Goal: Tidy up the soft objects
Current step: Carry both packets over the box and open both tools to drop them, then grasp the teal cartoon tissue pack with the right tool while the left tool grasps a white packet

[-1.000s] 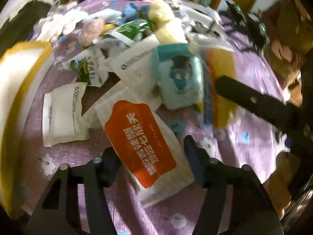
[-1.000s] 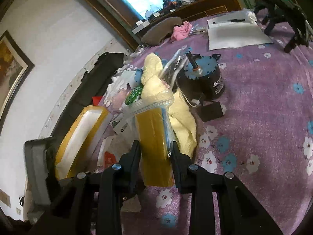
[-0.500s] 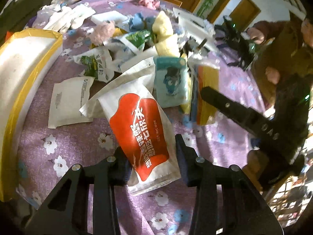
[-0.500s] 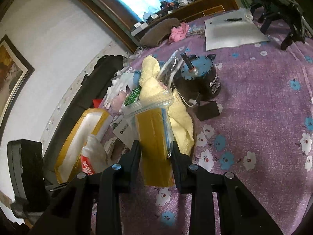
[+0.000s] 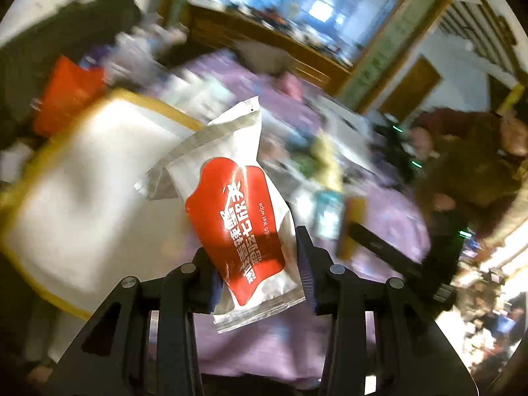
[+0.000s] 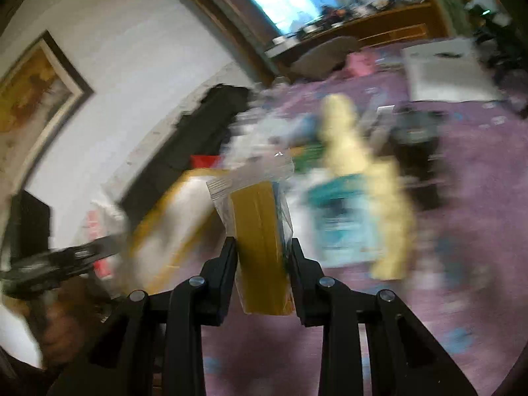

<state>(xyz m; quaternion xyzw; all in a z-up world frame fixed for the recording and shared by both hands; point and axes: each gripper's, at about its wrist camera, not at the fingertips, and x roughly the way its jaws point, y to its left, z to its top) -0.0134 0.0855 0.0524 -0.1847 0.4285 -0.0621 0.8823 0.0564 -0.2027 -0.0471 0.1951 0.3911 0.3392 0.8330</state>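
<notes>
We are holding a white foil wet-wipe pouch with red label clamped in the left gripper, nearer the yellow-rimmed white bin, while the right gripper is pinching a clear-bagged mustard-yellow pack upright beside it.

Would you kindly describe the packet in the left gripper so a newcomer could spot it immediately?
Look above the purple flowered tablecloth, beside the white tray with a yellow rim. The left gripper is clamped on a silvery-white wet-wipe pouch. Its large red panel with white lettering sets it apart.
</notes>
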